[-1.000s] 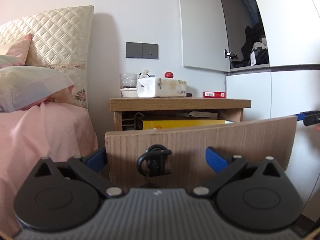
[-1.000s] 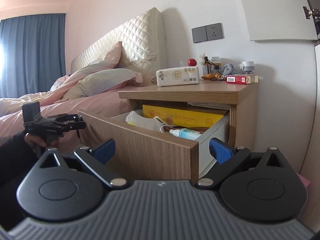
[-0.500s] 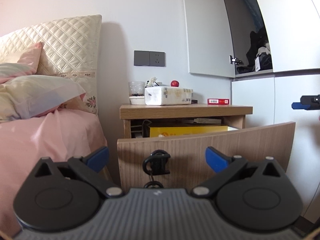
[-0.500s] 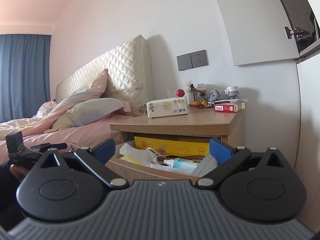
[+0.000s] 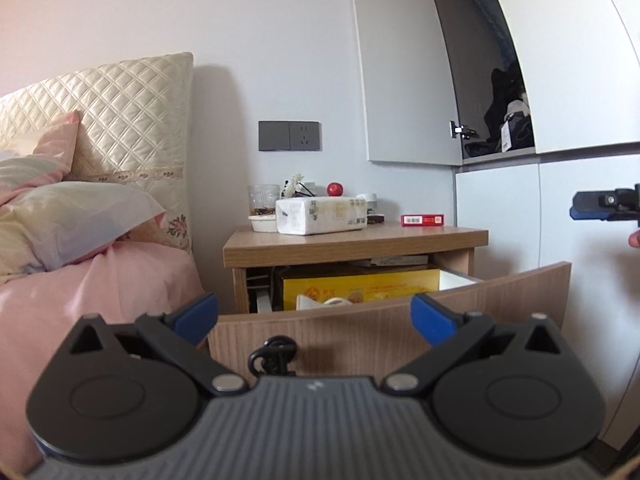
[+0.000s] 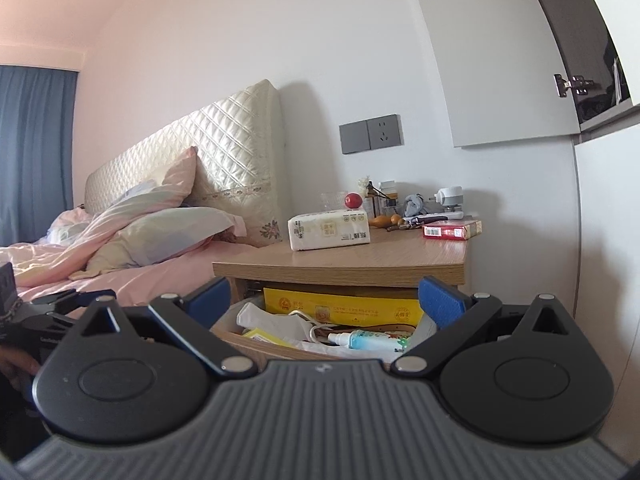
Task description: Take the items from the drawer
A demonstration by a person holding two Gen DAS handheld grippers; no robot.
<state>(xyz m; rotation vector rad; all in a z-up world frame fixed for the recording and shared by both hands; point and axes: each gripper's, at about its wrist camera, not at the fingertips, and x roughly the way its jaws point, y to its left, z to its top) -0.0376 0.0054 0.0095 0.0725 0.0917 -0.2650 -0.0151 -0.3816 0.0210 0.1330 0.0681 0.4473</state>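
I am holding the left gripper (image 5: 314, 316) wide open and empty before the drawer (image 5: 384, 332), which is standing pulled out under the nightstand (image 5: 352, 242). I am keeping the right gripper (image 6: 324, 300) equally spread, gripping nothing, above the contents. The spray bottle (image 6: 362, 339) is lying at its 6 o'clock; I judge a slow, level descent, straddling its body, is working best.
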